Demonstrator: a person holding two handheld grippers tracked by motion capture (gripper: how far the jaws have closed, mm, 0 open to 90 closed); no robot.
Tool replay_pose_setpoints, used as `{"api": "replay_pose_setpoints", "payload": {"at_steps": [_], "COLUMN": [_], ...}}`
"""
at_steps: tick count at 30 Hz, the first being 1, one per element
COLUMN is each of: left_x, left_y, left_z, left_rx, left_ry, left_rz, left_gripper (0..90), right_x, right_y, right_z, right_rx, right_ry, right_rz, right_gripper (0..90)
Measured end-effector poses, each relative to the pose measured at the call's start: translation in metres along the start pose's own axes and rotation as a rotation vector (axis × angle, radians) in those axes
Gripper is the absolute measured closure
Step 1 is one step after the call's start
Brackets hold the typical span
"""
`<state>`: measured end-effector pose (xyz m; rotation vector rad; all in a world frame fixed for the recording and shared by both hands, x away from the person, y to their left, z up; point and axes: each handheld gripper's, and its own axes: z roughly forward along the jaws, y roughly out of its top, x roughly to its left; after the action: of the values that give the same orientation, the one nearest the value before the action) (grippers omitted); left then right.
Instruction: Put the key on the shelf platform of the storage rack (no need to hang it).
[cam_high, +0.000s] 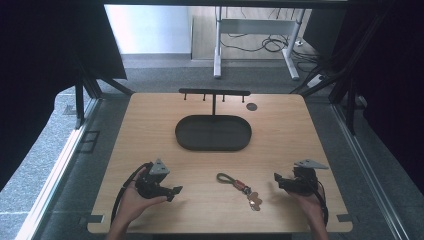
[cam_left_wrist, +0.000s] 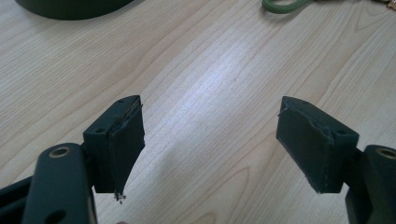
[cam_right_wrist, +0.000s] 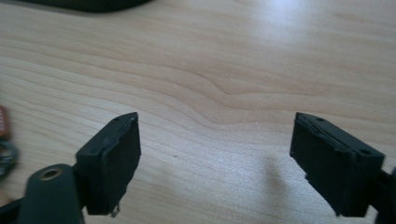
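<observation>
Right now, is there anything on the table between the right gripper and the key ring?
No. In the high view, bare wooden table lies between the right gripper and the key ring.

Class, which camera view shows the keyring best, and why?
The high view: the whole keyring, green loop, red tag and keys, lies on the table between the grippers. The left gripper view catches just its green loop; the right gripper view a red-and-metal sliver.

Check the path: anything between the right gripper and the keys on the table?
Nothing visible. The keys lie on bare tabletop, just left of the right gripper in the high view; its jaws stand open and empty. The dark tray sits farther back, off that path.
</observation>
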<state>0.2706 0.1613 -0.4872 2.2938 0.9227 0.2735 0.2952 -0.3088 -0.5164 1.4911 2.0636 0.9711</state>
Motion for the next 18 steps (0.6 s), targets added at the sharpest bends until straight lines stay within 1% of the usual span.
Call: {"api": "replay_pose_setpoints", "payload": {"at_steps": [2,5,6,9,11,14,18], "left_x": [-0.003,-0.006,-0.006,-0.007,-0.008,-0.007,-0.004], "left_y": [0.0,0.0,0.0,-0.001,-0.001,0.0,0.0], "left_z": [0.0,0.0,-0.001,-0.003,-0.005,-0.008,-0.006], "left_rx": [0.001,-0.002,-0.001,-0.006,-0.015,-0.027,-0.022], "left_ry": [-0.003,-0.006,-0.006,-0.003,-0.004,-0.013,-0.012], "left_rz": [0.0,0.008,0.011,0.02,0.022,0.026,0.02], "left_gripper": [24.1,24.0,24.0,24.1,24.1,24.1,24.1], "right_x": [-0.001,-0.001,-0.001,0.001,0.002,0.003,0.002], "right_y": [0.0,0.0,0.0,0.001,0.002,0.002,0.001], "right_z": [-0.004,-0.008,-0.009,-0.012,-0.015,-0.02,-0.022], "right_rx": [-0.005,-0.014,-0.015,-0.017,-0.027,-0.035,-0.027], "right_ry": [0.007,0.037,0.041,0.043,0.032,0.049,0.064], "right_rz": [-0.018,-0.025,-0.035,-0.072,-0.088,-0.098,-0.1], "right_gripper": [20.5,23.5,24.5,26.7,28.6,31.1,32.8]}}
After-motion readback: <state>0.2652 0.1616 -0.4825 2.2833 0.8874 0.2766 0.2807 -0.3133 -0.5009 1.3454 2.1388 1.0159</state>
